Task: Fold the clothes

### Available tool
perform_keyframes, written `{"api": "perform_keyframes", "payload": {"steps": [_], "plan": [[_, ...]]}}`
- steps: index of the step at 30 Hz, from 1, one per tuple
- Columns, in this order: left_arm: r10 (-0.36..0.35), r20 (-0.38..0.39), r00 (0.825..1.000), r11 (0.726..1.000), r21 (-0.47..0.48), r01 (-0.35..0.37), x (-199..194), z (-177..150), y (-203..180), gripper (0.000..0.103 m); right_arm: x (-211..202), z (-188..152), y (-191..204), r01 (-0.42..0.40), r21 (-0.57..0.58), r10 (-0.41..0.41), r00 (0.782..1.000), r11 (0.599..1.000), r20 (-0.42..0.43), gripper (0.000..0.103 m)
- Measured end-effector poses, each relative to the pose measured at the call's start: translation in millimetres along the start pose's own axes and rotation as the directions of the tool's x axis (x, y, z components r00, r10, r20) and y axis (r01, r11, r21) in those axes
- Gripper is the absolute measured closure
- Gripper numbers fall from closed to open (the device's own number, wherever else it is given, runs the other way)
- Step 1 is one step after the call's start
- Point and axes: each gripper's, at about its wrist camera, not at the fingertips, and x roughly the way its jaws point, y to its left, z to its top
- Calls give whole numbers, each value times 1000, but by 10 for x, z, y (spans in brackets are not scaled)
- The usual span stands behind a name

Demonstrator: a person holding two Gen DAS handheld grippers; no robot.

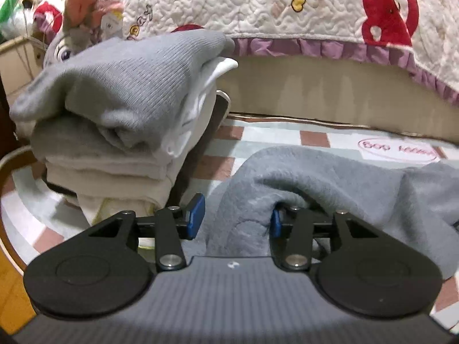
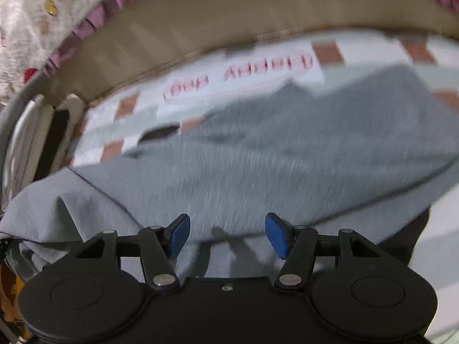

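A grey fleecy garment lies rumpled on a checked pink, white and pale green mat. My left gripper is low over its near edge, jaws apart, with a raised fold of the fleece between them. The left pad is free of the cloth; the fold drapes over the right pad. In the right wrist view the same grey garment spreads across the mat. My right gripper hovers open just above its near edge, nothing between its blue pads.
A stack of folded clothes, grey ribbed piece on top, stands on the mat just left of my left gripper. Behind runs a beige bed side with a quilted red-and-white cover. A plush toy sits behind the stack.
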Motion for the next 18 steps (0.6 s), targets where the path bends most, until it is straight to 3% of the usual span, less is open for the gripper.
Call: {"api": "perform_keyframes", "payload": {"steps": [1,3,6,8,11,13,16,18], "plan": [[-9,-1,1000,1000,-11,9,-18,-21,20,59,-28,7,50,-12,12,12,1000,1000,-2,39],[8,11,1000,1000,16,-8,-97,-60,-9,78,-146,41,160,-44,63,45,999,997,-13,39],[28,58,998,994,103,-34,-202,-108,-111,79,-465,156,353,-100,219,115,992,971,-57,39],[59,67,996,987,145,-69,-213,-118,-166,79,-750,265,578,-72,268,101,990,961,-94,39],[81,56,995,985,149,-88,-209,-103,-165,78,-1302,436,1095,50,174,-31,994,983,-109,39],[94,30,995,988,116,-97,-209,-70,-125,76,-1667,490,1486,111,49,-108,992,993,-71,38],[100,34,994,993,65,-102,-266,-45,-56,68,-2055,460,1957,225,-133,-225,974,965,12,36],[94,76,993,994,39,-97,-339,-42,-8,61,-2203,393,2085,272,-169,-269,962,947,46,35]]}}
